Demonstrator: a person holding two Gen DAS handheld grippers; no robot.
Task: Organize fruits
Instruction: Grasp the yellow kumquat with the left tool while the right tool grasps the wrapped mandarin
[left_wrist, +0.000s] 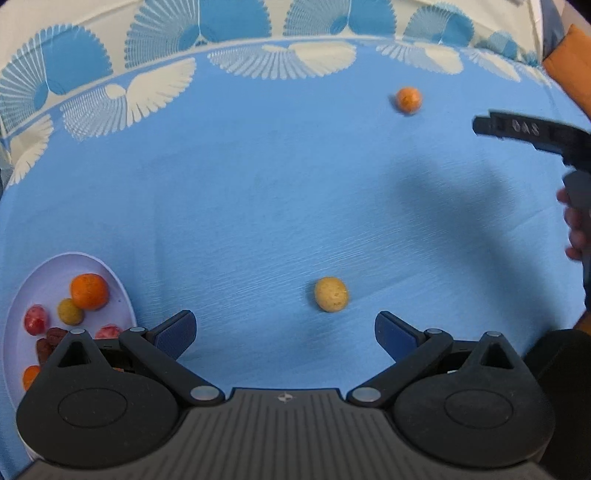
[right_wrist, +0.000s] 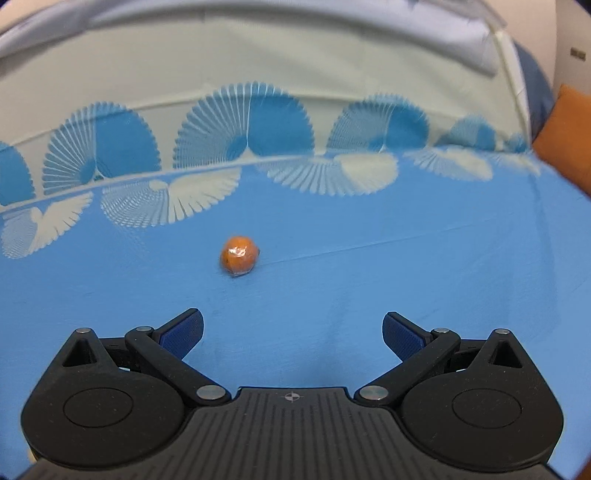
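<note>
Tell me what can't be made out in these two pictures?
- Plate, left wrist view: its near part and some fruit are hidden behind the left gripper.
- Right gripper, left wrist view: cut off by the edge and blurred.
- Orange fruit, right wrist view: blurred under a shiny wrap, so its kind is unclear.

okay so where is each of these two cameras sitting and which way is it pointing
Left wrist: rides the open left gripper, looking over the blue cloth at a yellow fruit and the plate; the right gripper and hand show.
Right wrist: rides the open right gripper, facing the orange fruit.
Shared: that orange fruit, the cloth.
</note>
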